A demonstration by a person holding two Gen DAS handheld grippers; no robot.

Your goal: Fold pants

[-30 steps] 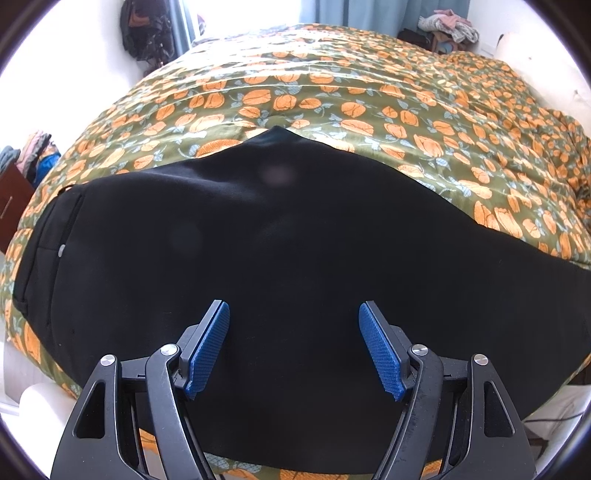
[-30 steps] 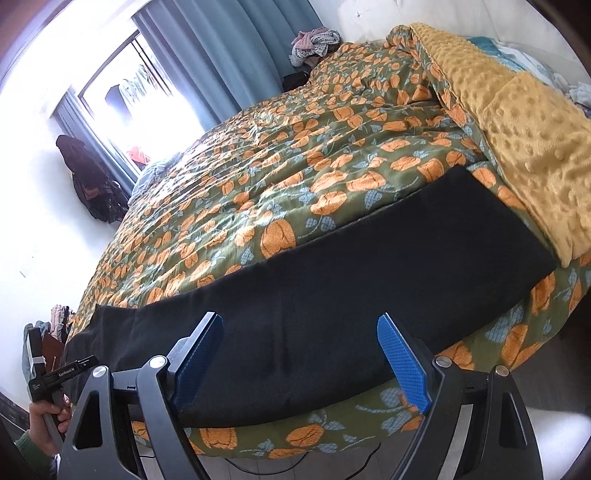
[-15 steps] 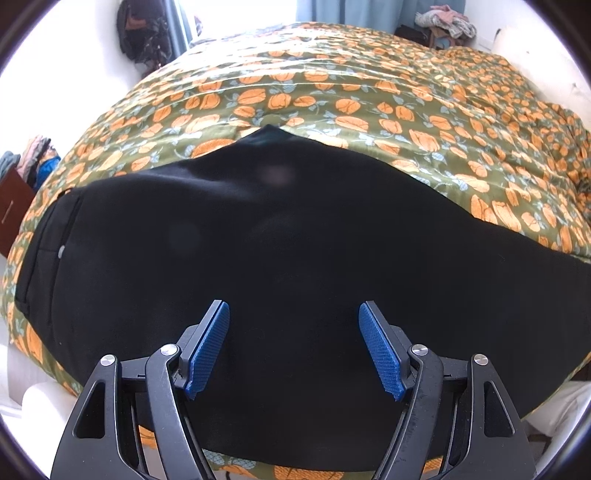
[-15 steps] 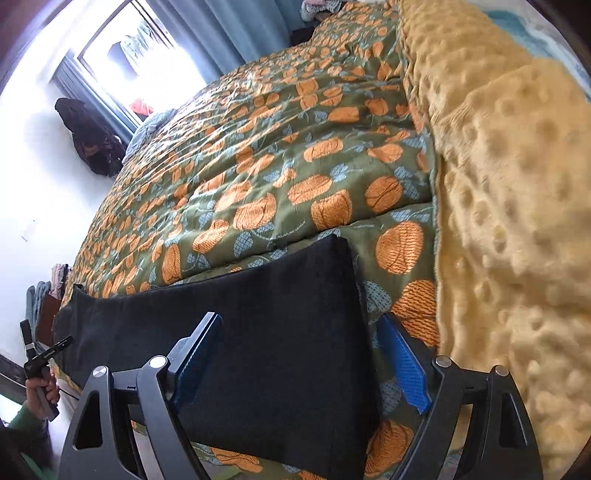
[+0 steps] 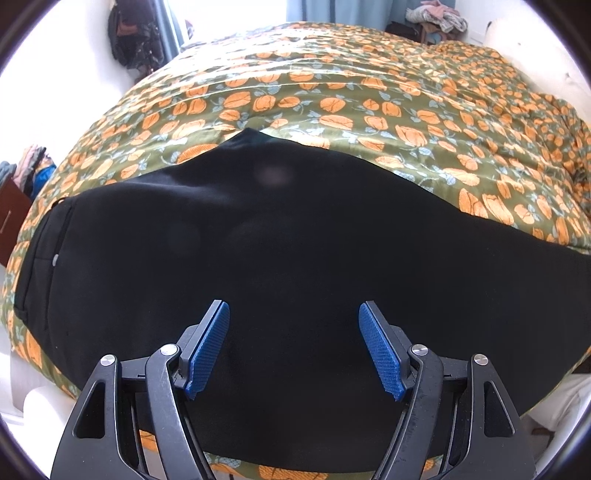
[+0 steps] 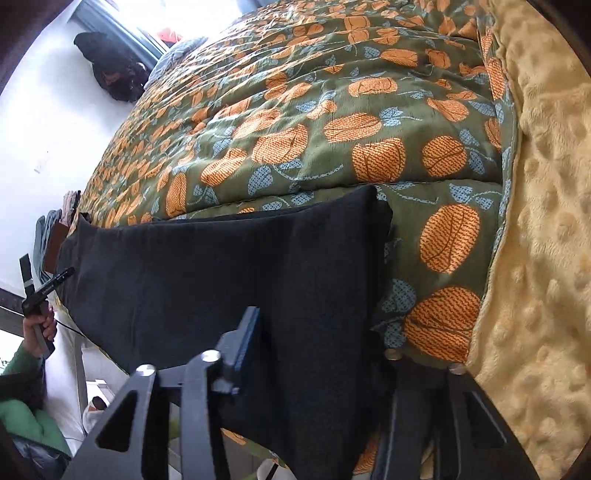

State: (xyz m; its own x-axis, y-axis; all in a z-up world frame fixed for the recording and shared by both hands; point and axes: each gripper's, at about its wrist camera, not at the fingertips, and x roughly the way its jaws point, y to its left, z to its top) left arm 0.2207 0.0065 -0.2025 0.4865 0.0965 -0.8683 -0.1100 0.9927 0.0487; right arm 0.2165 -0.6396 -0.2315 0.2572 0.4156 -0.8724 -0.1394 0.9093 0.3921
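Bedroom surface: quilt (image 5: 369,96) printed with orange flowers on olive covers the bed and carries everything.
Pants: black pants (image 5: 295,251) lie flat in one long band along the near edge of the bed, the legs seemingly stacked one on the other; the waistband end with its small button sits off to the left of the left tongs, the hem end (image 6: 354,236) lies under the right tongs.
Right tongs: right gripper (image 6: 317,354) has just been closing with the hem end of the pants between its jaws; it now looks clenched on that cloth, though one pad is hidden by the fabric.
Left tongs: left gripper (image 5: 293,350) hangs released over the seat of the pants, blue pads well apart, nothing between them.
Progress: early, by my reading; the lengthwise halving looks done, no crosswise fold is made yet.
Left to do: carry the hem end toward the waistband, then fold again.
Beyond the pants: yellow dotted blanket (image 6: 543,229) just right of the right tongs.
Room: blue curtains (image 5: 332,13) at the bright window, dark bag (image 5: 133,40) on the wall, person's hand (image 6: 38,326) in a green sleeve at far left.
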